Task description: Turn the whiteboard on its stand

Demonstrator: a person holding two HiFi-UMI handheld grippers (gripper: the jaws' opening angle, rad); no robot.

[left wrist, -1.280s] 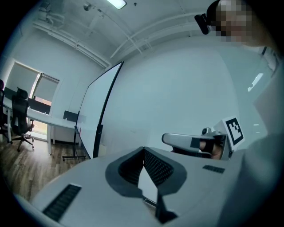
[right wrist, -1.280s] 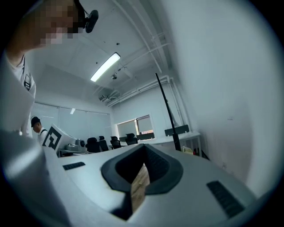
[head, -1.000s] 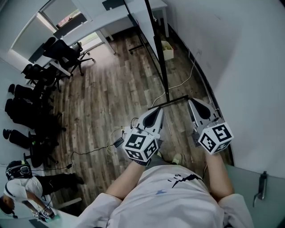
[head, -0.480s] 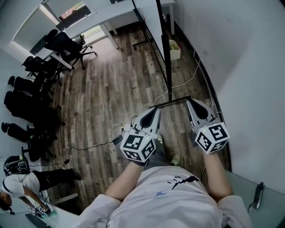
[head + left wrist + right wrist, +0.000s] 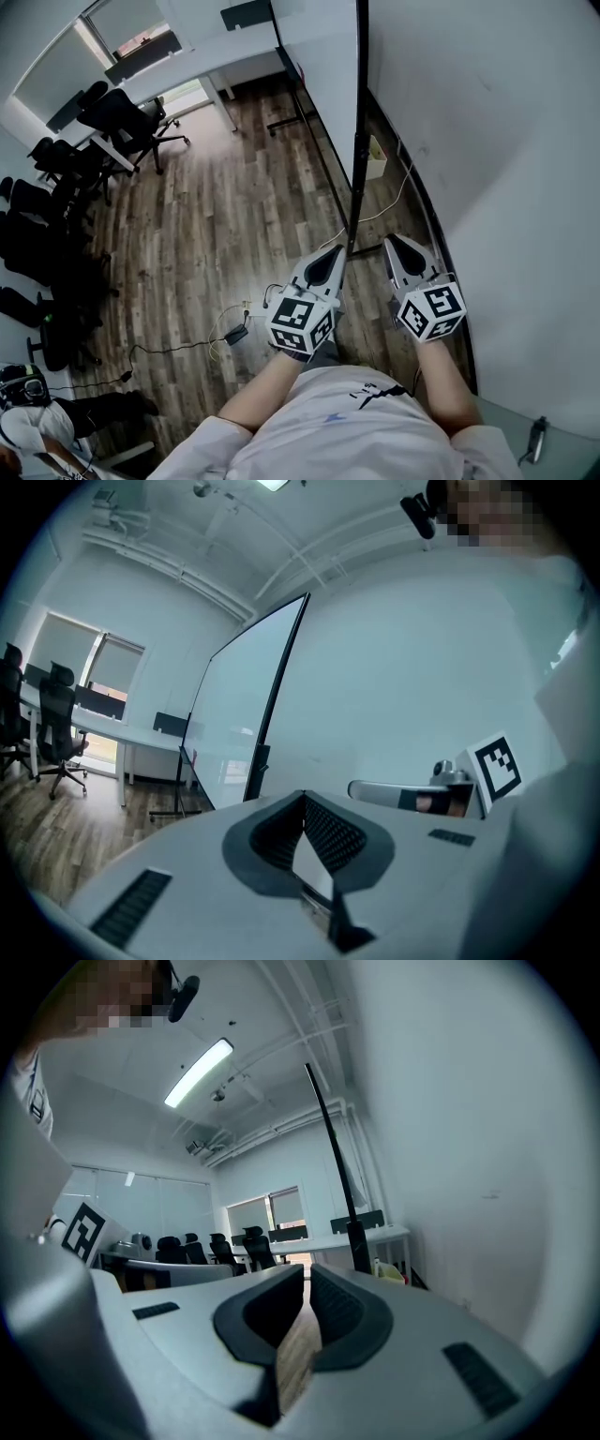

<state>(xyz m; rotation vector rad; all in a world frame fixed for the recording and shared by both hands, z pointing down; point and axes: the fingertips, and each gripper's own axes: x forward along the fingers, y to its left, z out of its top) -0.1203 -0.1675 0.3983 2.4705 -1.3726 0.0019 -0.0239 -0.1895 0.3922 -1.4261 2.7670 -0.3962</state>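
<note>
Now the whiteboard (image 5: pixel 357 141) stands edge-on before you, close to the wall (image 5: pixel 487 141), your left gripper (image 5: pixel 330 255) and right gripper (image 5: pixel 394 242) flanking its near edge with jaws pressed together on nothing, so a bare shove could skid off the thin frame or swing it into that wall.

The whiteboard (image 5: pixel 239 728) has a smooth, glossy white face that mirrors the room. It is edged by a matt black frame (image 5: pixel 281 667) that looks like metal. The floor (image 5: pixel 234 206) is wood-look plank, grey-brown, with visible grain and a low sheen. The left tool (image 5: pixel 302 797) and right tool (image 5: pixel 307 1274) have smooth, matt, pale-grey plastic shells and dark ribbed pads (image 5: pixel 328 834). The wall (image 5: pixel 497 141) is smooth matt white. The person's shirt (image 5: pixel 347 431) is soft white cloth.
</note>
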